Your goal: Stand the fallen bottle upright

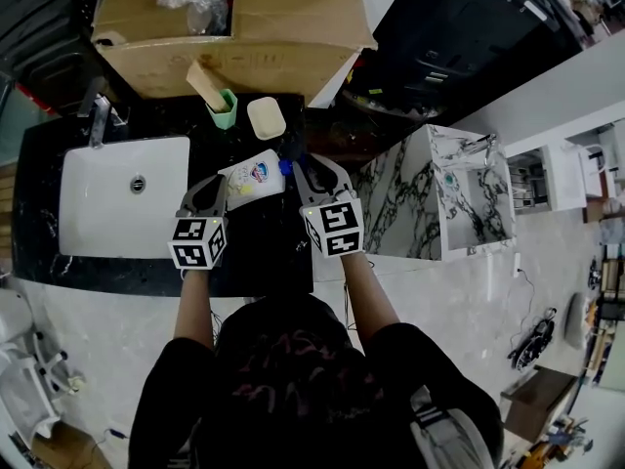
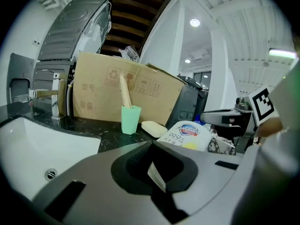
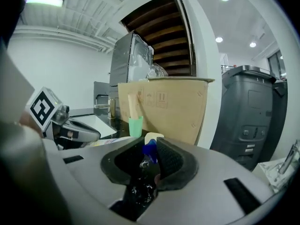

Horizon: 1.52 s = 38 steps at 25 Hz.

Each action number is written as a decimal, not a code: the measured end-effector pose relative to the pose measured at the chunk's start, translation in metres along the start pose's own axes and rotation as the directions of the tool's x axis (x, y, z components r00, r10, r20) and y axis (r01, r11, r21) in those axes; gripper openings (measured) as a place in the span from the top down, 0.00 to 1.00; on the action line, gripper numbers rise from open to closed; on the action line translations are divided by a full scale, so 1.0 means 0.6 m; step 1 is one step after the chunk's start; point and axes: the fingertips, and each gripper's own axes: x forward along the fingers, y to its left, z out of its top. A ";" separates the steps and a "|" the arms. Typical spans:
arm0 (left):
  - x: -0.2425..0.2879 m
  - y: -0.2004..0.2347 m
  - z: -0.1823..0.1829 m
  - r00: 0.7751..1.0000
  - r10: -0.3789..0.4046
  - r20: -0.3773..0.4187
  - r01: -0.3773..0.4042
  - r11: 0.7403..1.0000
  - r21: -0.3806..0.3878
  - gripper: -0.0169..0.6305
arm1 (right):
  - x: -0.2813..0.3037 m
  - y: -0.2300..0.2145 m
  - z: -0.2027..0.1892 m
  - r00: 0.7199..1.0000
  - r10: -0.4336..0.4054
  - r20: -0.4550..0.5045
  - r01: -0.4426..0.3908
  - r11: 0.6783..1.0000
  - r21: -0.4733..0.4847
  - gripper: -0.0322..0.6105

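The white bottle [image 1: 250, 177] with a blue cap [image 1: 285, 167] lies tilted on the black counter [image 1: 264, 247], between my two grippers. My right gripper [image 1: 296, 169] is shut on the cap; in the right gripper view the blue cap [image 3: 149, 150] sits pinched between the pads of the right gripper [image 3: 149, 154]. My left gripper [image 1: 217, 186] rests at the bottle's base end, its jaws drawn together with nothing gripped. In the left gripper view the bottle [image 2: 190, 134] lies just beyond the tips of the left gripper [image 2: 152, 146], label facing me.
A white sink [image 1: 125, 195] with a faucet [image 1: 98, 115] fills the counter's left. Behind the bottle stand a green cup [image 1: 225, 110] holding a wooden piece and a soap bar [image 1: 266, 117]. A cardboard box [image 1: 234, 27] blocks the back. A marble cabinet [image 1: 439, 193] stands on the right.
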 end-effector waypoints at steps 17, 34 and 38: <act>-0.020 0.016 -0.027 1.000 0.030 -0.009 -0.030 0.997 -0.070 0.95 | -0.016 0.122 0.145 0.977 0.172 0.127 -0.143 0.967 -0.210 0.77; -0.044 0.038 -0.027 0.998 0.056 -0.014 -0.057 0.997 -0.053 0.95 | -0.020 0.254 0.183 0.908 0.388 0.156 -0.337 0.900 -0.278 0.75; -0.047 0.039 -0.032 0.998 0.064 -0.023 -0.065 0.997 -0.039 0.95 | -0.025 0.267 0.180 0.899 0.408 0.160 -0.354 0.891 -0.284 0.75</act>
